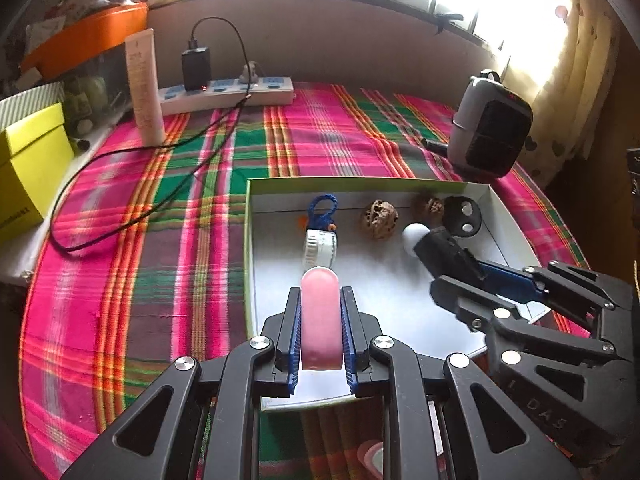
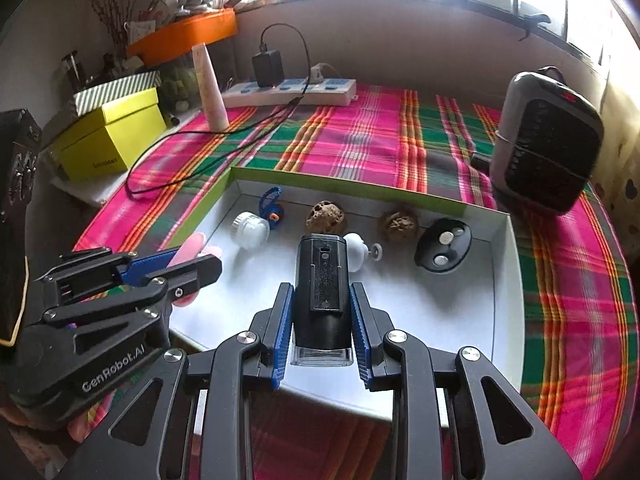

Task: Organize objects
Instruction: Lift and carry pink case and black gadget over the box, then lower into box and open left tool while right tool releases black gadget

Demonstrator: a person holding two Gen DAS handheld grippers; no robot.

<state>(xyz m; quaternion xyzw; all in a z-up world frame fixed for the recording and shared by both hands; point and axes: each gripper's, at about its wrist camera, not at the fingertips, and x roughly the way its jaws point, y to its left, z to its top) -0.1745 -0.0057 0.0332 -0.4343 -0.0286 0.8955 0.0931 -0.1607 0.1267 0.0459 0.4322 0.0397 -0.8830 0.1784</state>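
Left wrist view puts my left gripper (image 1: 321, 332) low in the frame, clamped on a pink rounded piece (image 1: 321, 316), poised over the near part of the shallow white tray (image 1: 506, 210). Just beyond its tip lies a white capped bottle (image 1: 319, 245) with a blue cord loop (image 1: 323, 209). If I lower carelessly, I judge the pink piece could knock that bottle and set it rolling. In the right wrist view my right gripper (image 2: 320, 328) is closed on a black boxy device (image 2: 321, 280) at centre frame. A white knob (image 2: 355, 251) sits right behind the device's far end, with two walnuts (image 2: 326, 216) and a black oval disc (image 2: 443, 250) toward the upper right. The two grippers are near each other over the tray, so I risk a bump between them, or a shove to the knob.
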